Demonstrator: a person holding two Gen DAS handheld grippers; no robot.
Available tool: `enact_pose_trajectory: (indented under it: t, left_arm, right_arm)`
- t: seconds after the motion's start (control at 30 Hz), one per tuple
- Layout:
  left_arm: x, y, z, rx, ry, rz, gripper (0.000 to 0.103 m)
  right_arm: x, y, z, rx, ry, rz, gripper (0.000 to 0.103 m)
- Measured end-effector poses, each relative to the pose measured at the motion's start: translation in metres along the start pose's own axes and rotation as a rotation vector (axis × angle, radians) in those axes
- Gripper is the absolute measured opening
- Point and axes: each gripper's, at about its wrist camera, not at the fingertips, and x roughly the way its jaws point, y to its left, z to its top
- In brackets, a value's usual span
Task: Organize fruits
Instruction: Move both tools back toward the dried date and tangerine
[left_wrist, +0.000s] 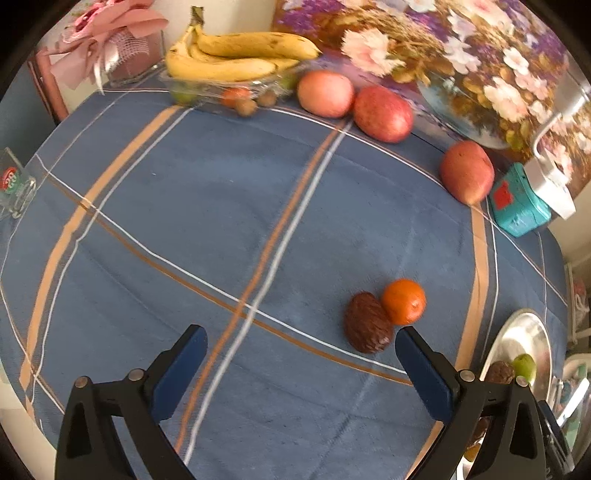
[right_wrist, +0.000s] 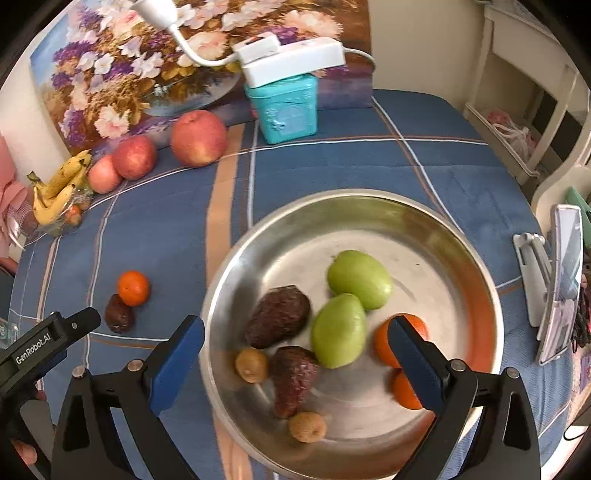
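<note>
Fruits lie in two groups: some loose on the blue checked worktop (left_wrist: 147, 206), others collected in the steel plate (right_wrist: 476, 266). My left wrist view shows only the plate's edge at lower right, yet it gives the clearest look at the loose dark avocado (left_wrist: 367, 322) and orange mandarin (left_wrist: 403, 301), which touch each other just ahead of my left tool (left_wrist: 301, 345), nearer its right finger. My right wrist view looks down into the plate and shows its contents, which the left view mostly hides: two green fruits (right_wrist: 345, 330), two dark avocados (right_wrist: 277, 316), two mandarins (right_wrist: 384, 343) partly behind my finger, and two small brown fruits (right_wrist: 252, 365). My right tool (right_wrist: 295, 338) hovers above the plate with these fruits between and beyond its fingers. Both tools stand wide open and hold nothing. Both views show three red apples (left_wrist: 325, 94) along the flowered painting (right_wrist: 147, 66), well apart from the tools, and one bunch of bananas (left_wrist: 236, 55) on a clear dish at the far corner. One teal tin (right_wrist: 284, 107) stands near the third apple. My left tool's body enters the right view at lower left.
</note>
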Motion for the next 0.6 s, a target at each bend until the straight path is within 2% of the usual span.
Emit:
enact_pose_trajectory:
  t: [0.27, 0.4, 0.6]
  left_arm:
    - [0.002, 0.016, 0.001, -0.036, 0.004, -0.008, 0.103]
    - [0.007, 0.015, 0.003, -0.048, 0.02, -0.054, 0.103]
    - [0.016, 0.011, 0.003, -0.06, 0.029, -0.135, 0.101]
  right_arm:
    - [-0.002, 0.029, 0.0, -0.05, -0.01, 0.059, 0.099]
    - [-0.004, 0.047, -0.001, -0.103, -0.023, 0.093, 0.099]
    - [0.001, 0.061, -0.004, -0.154, -0.025, 0.081, 0.099]
